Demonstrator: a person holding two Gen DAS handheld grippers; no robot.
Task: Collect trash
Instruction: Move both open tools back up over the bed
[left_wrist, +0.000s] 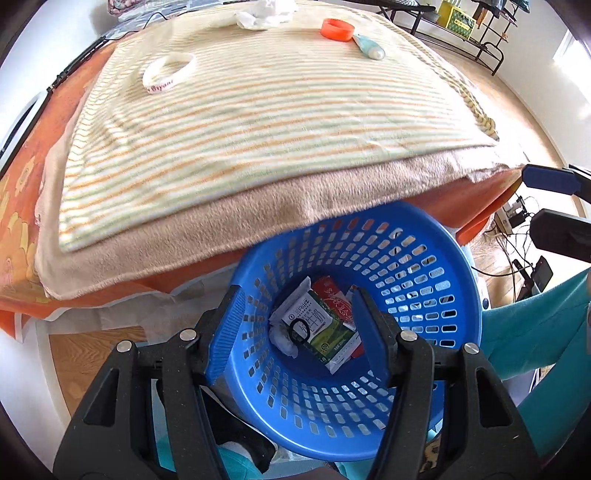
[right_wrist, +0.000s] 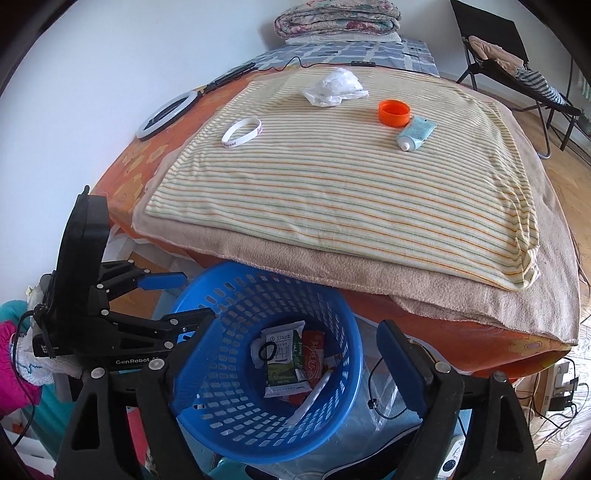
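A blue slotted basket stands on the floor against the bed's near edge. It holds a green-and-white carton, a red packet, a black ring and crumpled tissue. My left gripper hovers open over the basket's left rim with nothing between its pads. Over the basket mouth my right gripper stands wide open and empty. On the striped blanket lie a white wristband, a crumpled white bag, an orange cap and a pale blue tube.
A ring light and cables lie at the bed's far left, with a folded quilt beyond. A black folding chair stands at the back right. Cables and a socket strip are on the floor. A teal trouser leg is beside the basket.
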